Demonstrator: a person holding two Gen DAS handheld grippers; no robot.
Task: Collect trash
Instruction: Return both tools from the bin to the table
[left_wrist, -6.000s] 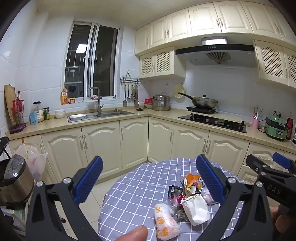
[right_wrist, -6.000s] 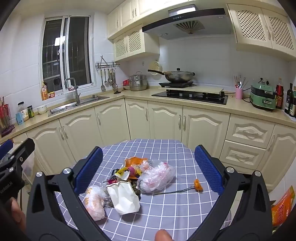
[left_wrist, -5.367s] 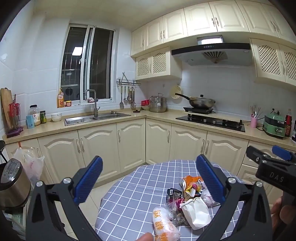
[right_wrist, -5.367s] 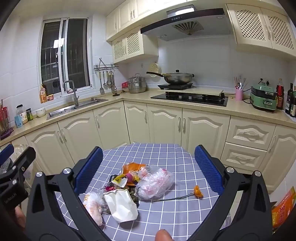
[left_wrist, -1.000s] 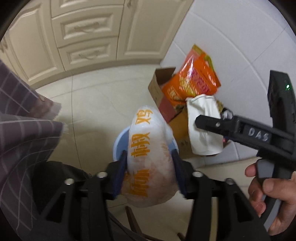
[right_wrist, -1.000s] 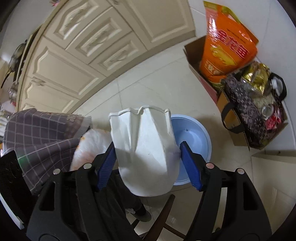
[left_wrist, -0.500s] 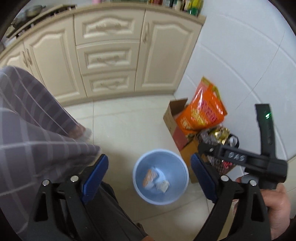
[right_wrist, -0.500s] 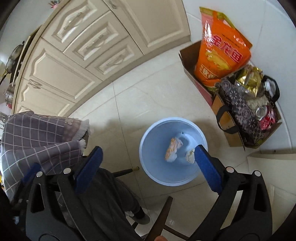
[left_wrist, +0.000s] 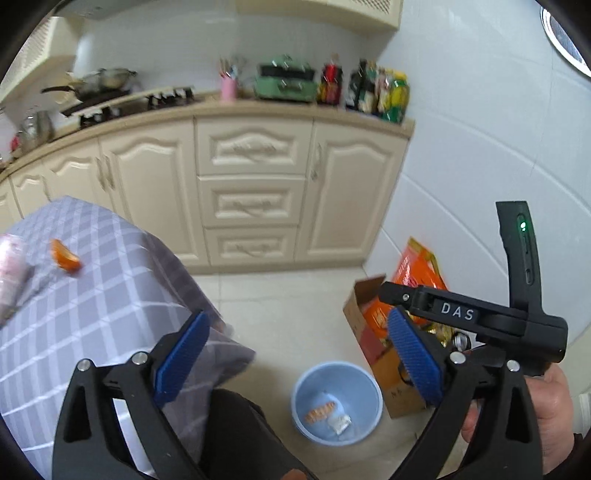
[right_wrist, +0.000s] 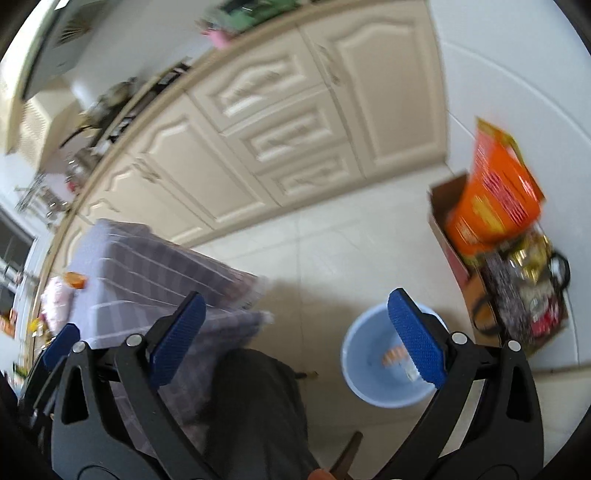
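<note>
Left gripper (left_wrist: 295, 363): jaws still opening, nothing between the pads (left_wrist: 181, 356), just floor and my dark trouser leg (left_wrist: 236, 435) below. Right gripper (right_wrist: 295, 339): jaws spread wide, released, nothing in them either.

Trash so far sits in the blue bin (left_wrist: 337, 402) on the floor: an orange-printed wrapper (left_wrist: 320, 410) and a white crumpled piece (left_wrist: 340, 424) at the bottom, side by side. In the right wrist view the bin (right_wrist: 364, 373) is partly behind the right pad (right_wrist: 415, 339); I see the wrapper (right_wrist: 392, 356) inside, the white piece mostly hidden.

Edges: the tablecloth (left_wrist: 92, 295) hem hangs left of the bin, with bare tile floor (left_wrist: 295, 299) between hem and bin rim. Right of the bin, just beside it, a cardboard box (left_wrist: 364, 317) holding an orange bag (left_wrist: 417, 273), packed against the white tiled wall (left_wrist: 461, 147). In the right wrist view a dark patterned bag (right_wrist: 517, 306) sits next to that box (right_wrist: 441, 206). Tight on that side, open on the cabinet (left_wrist: 255, 199) side: clear tile up to the drawer fronts.

Still on the table: an orange peel piece (left_wrist: 65, 256) near the cloth edge, and a pinkish plastic bag (left_wrist: 11, 266) at the frame's left edge, blurred. Right wrist view shows the same peel (right_wrist: 75, 279) and bag (right_wrist: 55, 299), plus more bits further left, too smeared to identify.

My right hand (left_wrist: 550, 413) is on the other tool's handle at the left view's right edge.
</note>
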